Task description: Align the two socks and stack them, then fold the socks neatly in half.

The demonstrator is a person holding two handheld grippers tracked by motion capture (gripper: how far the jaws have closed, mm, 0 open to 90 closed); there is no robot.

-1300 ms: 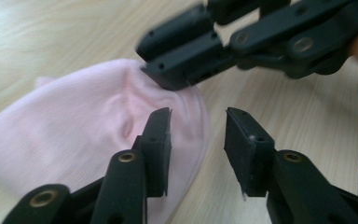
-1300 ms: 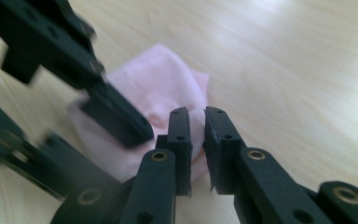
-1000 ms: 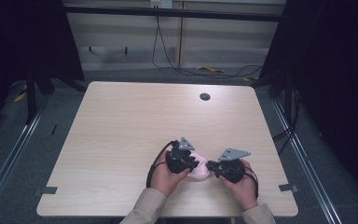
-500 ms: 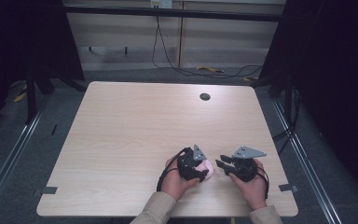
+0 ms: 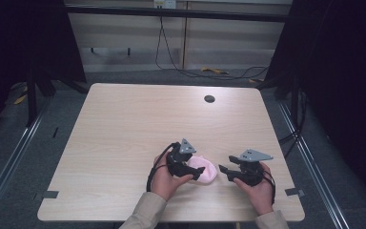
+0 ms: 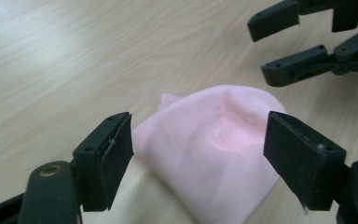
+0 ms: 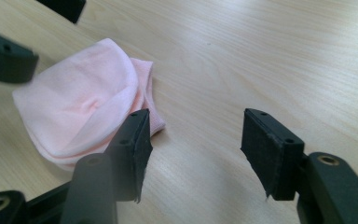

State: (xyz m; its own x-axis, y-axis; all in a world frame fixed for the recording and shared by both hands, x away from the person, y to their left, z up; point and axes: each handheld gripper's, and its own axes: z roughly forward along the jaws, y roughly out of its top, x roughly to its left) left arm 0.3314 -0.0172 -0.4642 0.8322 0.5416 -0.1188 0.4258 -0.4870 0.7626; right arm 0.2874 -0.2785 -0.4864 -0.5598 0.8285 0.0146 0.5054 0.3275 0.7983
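Observation:
A folded pink cloth (image 5: 205, 170) lies flat on the wooden table (image 5: 124, 133) near its front edge. My left gripper (image 5: 195, 170) is at the cloth's left side. Its jaws have just been opening and now stand wide apart in the left gripper view, with the cloth (image 6: 214, 154) lying between and beyond them untouched by the left gripper (image 6: 198, 140). My right gripper (image 5: 225, 169) is just right of the cloth, jaws pointing at it. They too have just been opening, and the right gripper (image 7: 196, 140) has bare table between its jaws, the cloth (image 7: 84, 112) off to their left.
A dark round hole (image 5: 209, 99) sits in the table near its far edge. Grey tape marks (image 5: 50, 194) are at the front corners. The table's front edge runs close under the person's sleeves. Dark frames and cables stand beyond the table.
Both grippers were shut close together at the cloth; both have now opened. The right gripper has drawn back to the right, and more of the cloth shows between the two.

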